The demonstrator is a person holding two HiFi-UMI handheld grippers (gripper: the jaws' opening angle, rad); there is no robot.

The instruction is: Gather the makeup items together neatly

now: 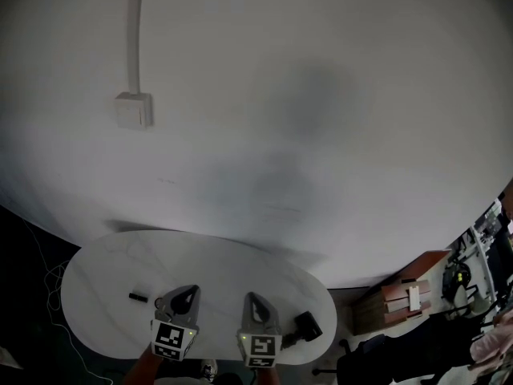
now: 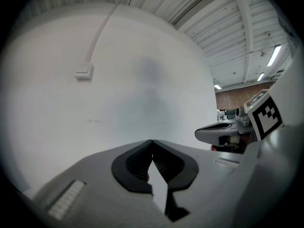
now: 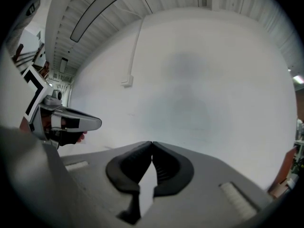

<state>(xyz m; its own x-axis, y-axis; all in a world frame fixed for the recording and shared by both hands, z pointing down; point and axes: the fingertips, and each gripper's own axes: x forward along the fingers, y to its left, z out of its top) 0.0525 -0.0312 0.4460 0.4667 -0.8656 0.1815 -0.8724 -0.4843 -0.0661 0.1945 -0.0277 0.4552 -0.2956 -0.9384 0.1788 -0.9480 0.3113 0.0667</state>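
In the head view a small black tube (image 1: 138, 297) lies on the white oval table (image 1: 104, 267), left of my left gripper (image 1: 187, 289). A chunkier black makeup item (image 1: 304, 327) lies near the table's right edge, just right of my right gripper (image 1: 252, 297). Both grippers hover over the table's near side, side by side and apart from both items. In the left gripper view the left gripper (image 2: 152, 141) has its tips touching, with nothing held. The right gripper (image 3: 152, 143) is likewise shut and empty. Both gripper views face the white wall, so the items are hidden there.
A white wall box (image 1: 132, 109) with a conduit running up sits on the wall behind the table. Brown boxes (image 1: 405, 295) stand on the floor to the right. Thin cables (image 1: 48, 283) trail on the dark floor at the left.
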